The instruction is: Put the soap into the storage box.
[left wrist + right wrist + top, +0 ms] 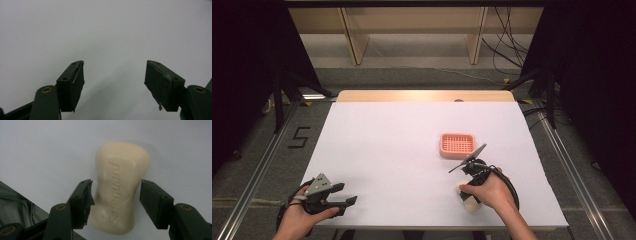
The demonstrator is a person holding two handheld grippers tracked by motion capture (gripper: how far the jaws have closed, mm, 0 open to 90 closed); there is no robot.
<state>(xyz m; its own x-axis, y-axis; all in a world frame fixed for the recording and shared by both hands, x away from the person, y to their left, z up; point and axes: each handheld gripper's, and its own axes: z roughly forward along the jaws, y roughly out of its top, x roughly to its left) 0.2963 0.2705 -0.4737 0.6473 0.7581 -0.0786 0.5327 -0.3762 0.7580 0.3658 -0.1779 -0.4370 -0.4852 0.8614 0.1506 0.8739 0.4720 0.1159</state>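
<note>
Right gripper (115, 195) straddles the cream soap bar (120, 187), lying near the pink dish (457, 144), jaws spread and not yet clamped; recommend squeezing evenly across its narrow waist; left gripper (113, 80), spread and empty, sits well apart from dish.

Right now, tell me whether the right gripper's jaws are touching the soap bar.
Cannot tell. In the right gripper view the right gripper straddles the soap bar: the left jaw looks pressed against it, the right jaw barely clear.
</note>
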